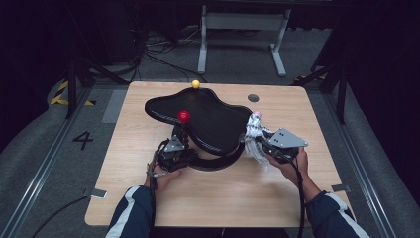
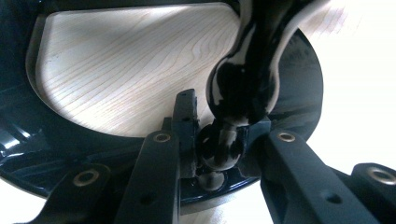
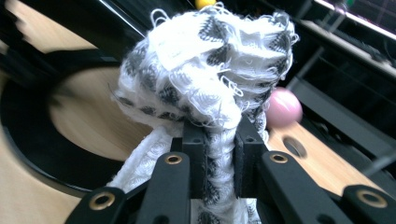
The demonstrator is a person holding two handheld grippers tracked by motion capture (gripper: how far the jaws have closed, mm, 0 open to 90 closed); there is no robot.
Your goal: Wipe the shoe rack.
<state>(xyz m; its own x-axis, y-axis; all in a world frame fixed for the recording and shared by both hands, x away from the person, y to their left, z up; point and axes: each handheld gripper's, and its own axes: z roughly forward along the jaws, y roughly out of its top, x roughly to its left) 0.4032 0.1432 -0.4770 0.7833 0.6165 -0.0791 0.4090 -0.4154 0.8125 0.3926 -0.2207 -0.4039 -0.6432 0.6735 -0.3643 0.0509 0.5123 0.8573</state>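
A black wavy-edged tray top (image 1: 198,116) stands on a black ring base (image 1: 218,162) in the middle of the table. A red ball (image 1: 183,116), a yellow ball (image 1: 195,84) and a pink ball (image 1: 256,114) sit around its rim. My left gripper (image 1: 178,144) is at the front left of the stand, shut on its glossy black stem (image 2: 243,88), with the jaws (image 2: 219,140) clamped on the stem's knobbed lower end. My right gripper (image 1: 257,144) is shut on a white and grey cloth (image 1: 252,139), which is bunched against the tray's right edge. The cloth (image 3: 205,56) bulges above the right jaws (image 3: 219,140), beside the pink ball (image 3: 282,107).
The wooden table (image 1: 213,198) has a round hole (image 1: 253,98) at its back right. A person's forearms in dark sleeves with white stripes come in from the bottom. A grey desk frame (image 1: 242,22) and cables stand on the floor behind the table.
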